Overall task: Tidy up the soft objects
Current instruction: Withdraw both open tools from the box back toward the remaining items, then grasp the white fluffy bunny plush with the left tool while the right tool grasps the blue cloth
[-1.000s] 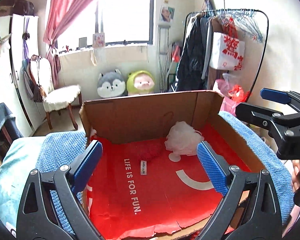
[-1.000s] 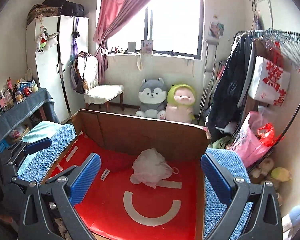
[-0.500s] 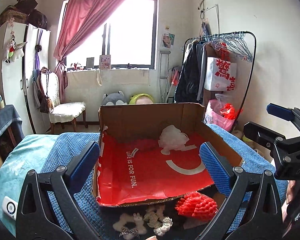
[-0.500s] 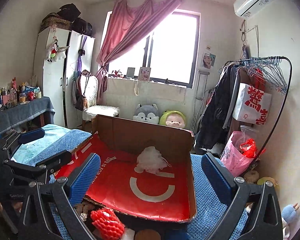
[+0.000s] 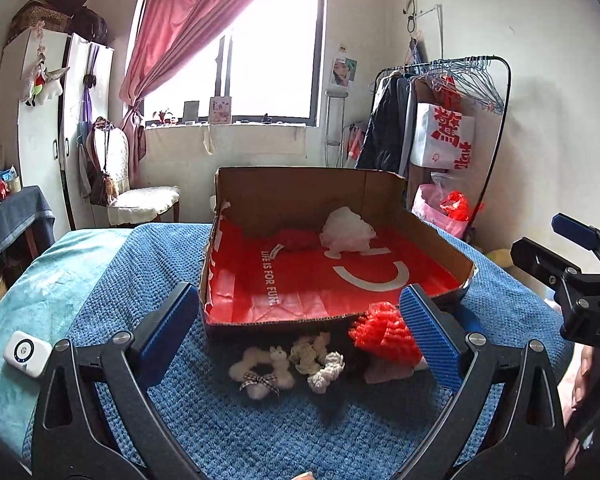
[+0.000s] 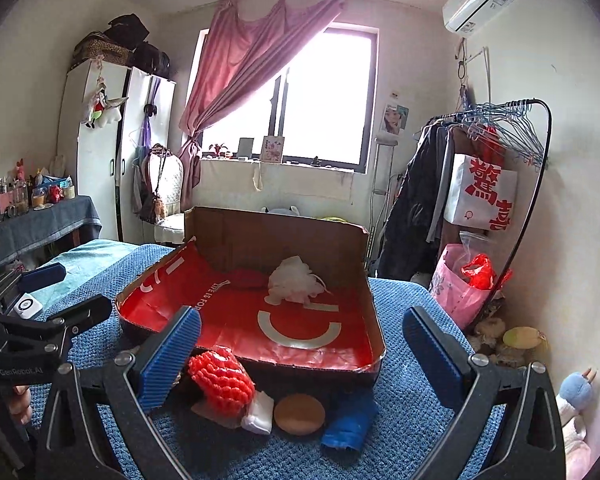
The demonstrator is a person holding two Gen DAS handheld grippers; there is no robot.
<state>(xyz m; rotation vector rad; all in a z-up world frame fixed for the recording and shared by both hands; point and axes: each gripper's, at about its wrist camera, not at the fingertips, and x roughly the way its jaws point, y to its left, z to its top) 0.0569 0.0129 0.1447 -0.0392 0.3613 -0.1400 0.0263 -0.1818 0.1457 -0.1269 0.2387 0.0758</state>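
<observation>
Right wrist view: red ruffled puff just beside left pad of right gripper, fingers spread, empty; left gripper likewise.

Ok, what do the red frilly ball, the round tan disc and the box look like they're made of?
Red frilly ball: probably nylon mesh, from its scrunched, netted ruffles. Round tan disc: likely foam sponge, matte and smooth-edged, though that's uncertain. Box: corrugated cardboard, with brown matte walls, ragged edges and a glossy red printed floor.
</observation>
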